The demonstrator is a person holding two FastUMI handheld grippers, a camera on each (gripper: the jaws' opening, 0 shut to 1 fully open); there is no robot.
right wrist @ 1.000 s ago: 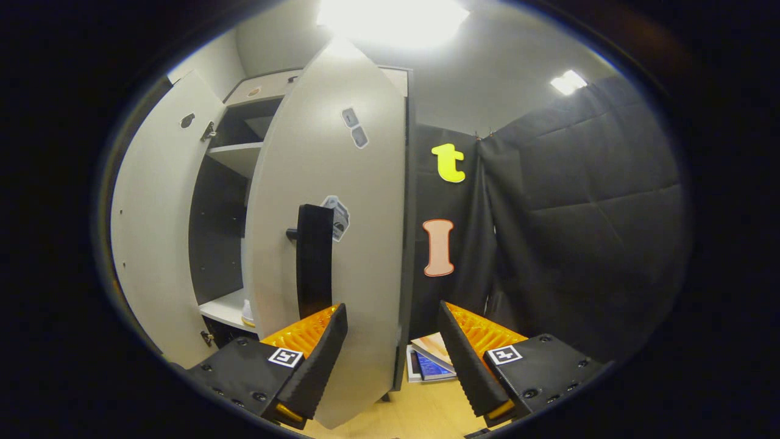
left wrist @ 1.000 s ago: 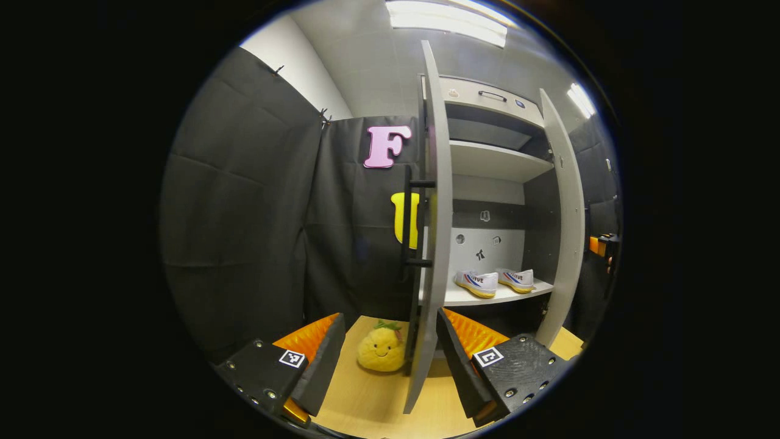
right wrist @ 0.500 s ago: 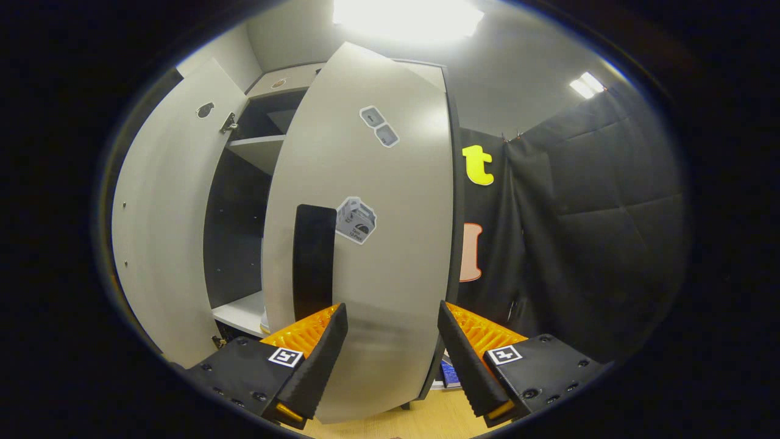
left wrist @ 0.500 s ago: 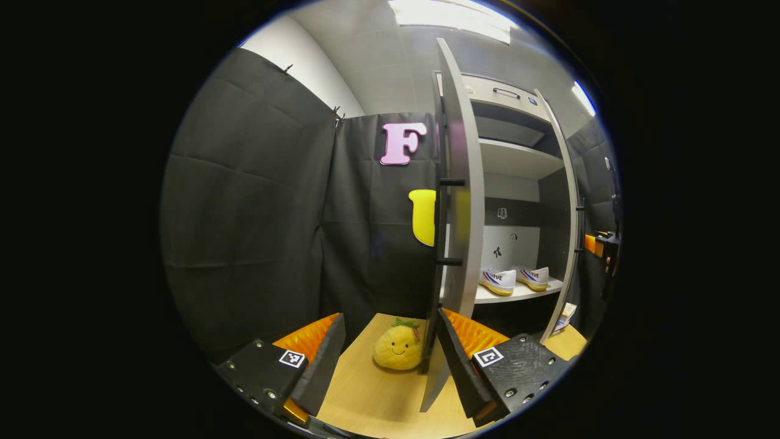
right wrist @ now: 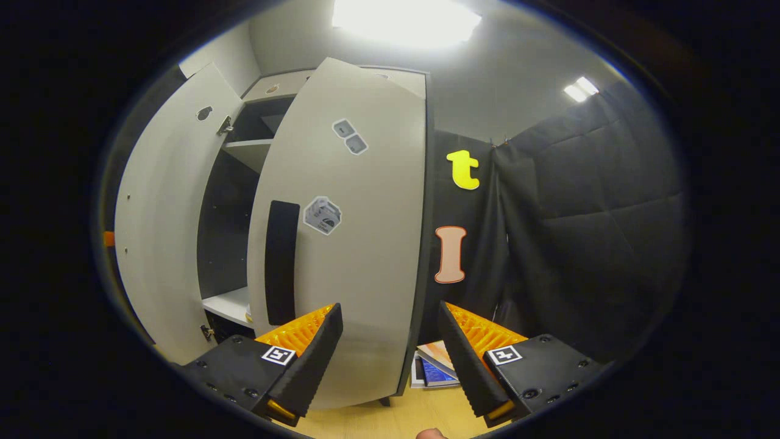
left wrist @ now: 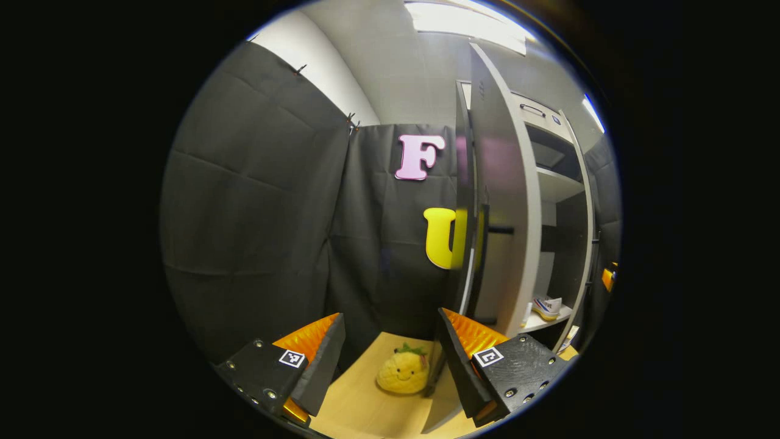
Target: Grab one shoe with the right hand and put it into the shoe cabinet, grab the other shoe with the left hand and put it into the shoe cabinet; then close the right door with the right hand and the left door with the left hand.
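Note:
The grey shoe cabinet [left wrist: 551,183] has both doors partly swung in. In the left gripper view the left door [left wrist: 506,213] with its black handle [left wrist: 484,262] stands edge-on just beyond my open left gripper [left wrist: 390,366], whose right finger lies against the door's outer face. One white shoe [left wrist: 547,306] shows on the lower shelf through the gap. In the right gripper view the right door [right wrist: 359,244] with its black handle [right wrist: 280,262] stands close ahead of my open right gripper [right wrist: 390,360]. The left door [right wrist: 161,231] stands further left, with the shelf [right wrist: 228,302] between them.
A yellow plush toy [left wrist: 402,373] sits on the wooden floor by the left door's foot. Magazines [right wrist: 432,369] lie on the floor right of the cabinet. Black cloth walls close in on both sides. The other gripper [left wrist: 608,277] shows past the right door.
The left door has swung inward, hiding one shoe and most of the shelf. The right door has swung further toward shut, its face now broad in the right gripper view.

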